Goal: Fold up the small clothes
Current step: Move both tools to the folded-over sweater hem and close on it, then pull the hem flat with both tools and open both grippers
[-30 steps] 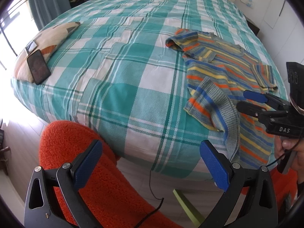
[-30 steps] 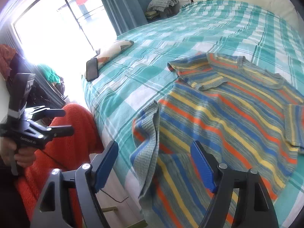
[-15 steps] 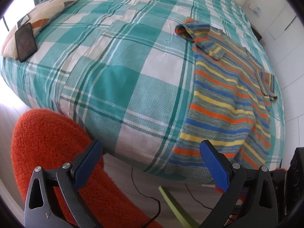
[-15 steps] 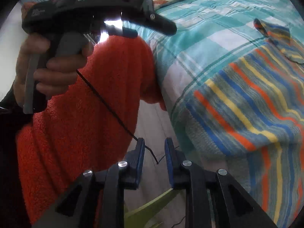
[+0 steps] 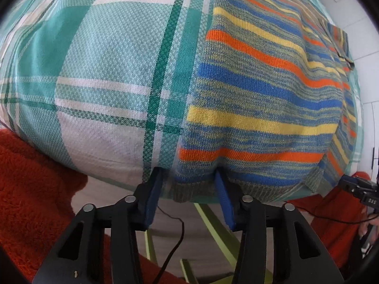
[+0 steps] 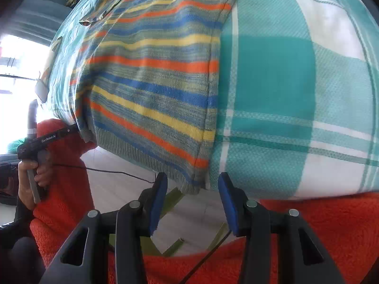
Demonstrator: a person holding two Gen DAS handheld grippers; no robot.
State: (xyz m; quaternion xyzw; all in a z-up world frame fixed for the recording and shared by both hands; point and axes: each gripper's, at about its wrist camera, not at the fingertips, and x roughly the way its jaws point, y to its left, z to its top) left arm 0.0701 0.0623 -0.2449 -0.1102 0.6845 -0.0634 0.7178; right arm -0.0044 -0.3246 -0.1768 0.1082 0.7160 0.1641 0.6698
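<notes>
Both of my claws sit low in frame at the bed [image 5: 99, 75] edge. Left claw [image 5: 189, 184] closes around the striped sweater [image 5: 255, 99] hem; right claw [image 6: 192, 184] opens, hem corner between its pads, not pinched.

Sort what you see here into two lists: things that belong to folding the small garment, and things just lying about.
Job in hand:
- striped knit top
- left tongs, closing at its hem corner
- right tongs, opening at the other corner

Lying about:
- checked bedspread
- black cable
</notes>
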